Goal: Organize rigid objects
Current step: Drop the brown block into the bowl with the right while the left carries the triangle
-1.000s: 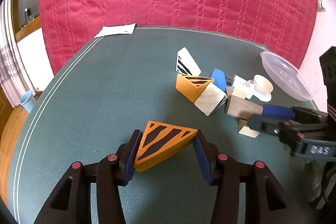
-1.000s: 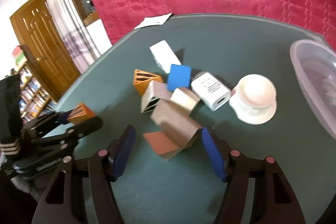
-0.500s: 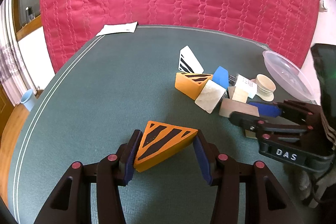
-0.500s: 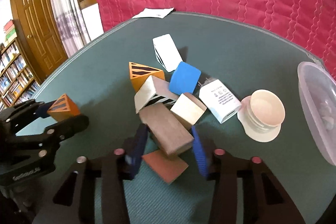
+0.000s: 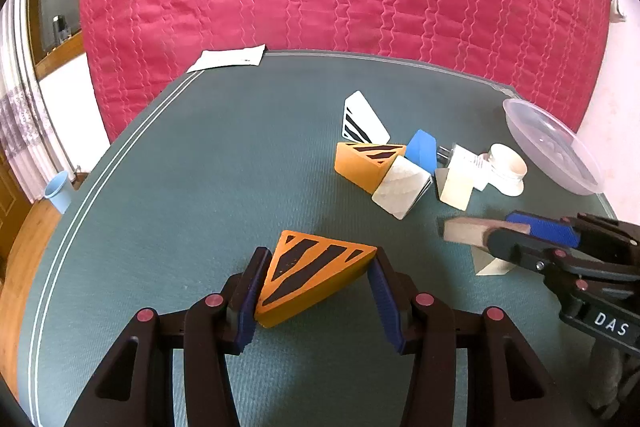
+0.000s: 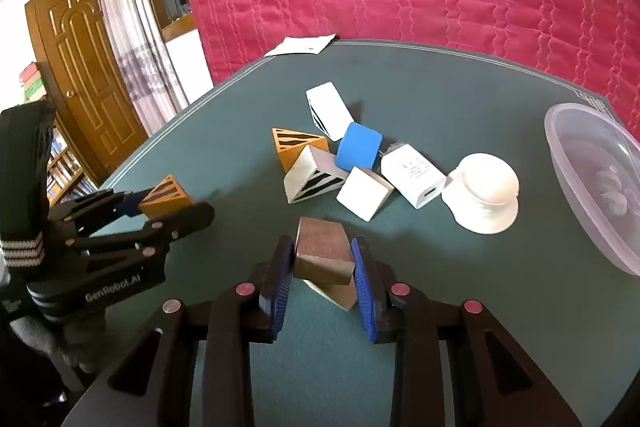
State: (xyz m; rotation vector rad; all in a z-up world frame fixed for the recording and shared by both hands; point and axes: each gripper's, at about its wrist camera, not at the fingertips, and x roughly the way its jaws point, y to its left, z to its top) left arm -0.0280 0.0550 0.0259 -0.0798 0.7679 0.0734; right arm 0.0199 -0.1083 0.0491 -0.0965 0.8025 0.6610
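I find my left gripper [image 5: 316, 289] clamped on the orange wooden wedge with black stripes [image 5: 312, 277] near the green table's [image 5: 200, 187] front, while my right gripper [image 6: 320, 277] pinches the brown wooden block [image 6: 322, 251], raised just clear of the clutter beside the clear plastic bowl [image 6: 592, 179].

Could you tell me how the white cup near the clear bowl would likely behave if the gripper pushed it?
The white cup looks like rigid ceramic, so it probably slides rather than flexes. Its wide foot suggests it resists tipping. It might chip against the charger beside it.
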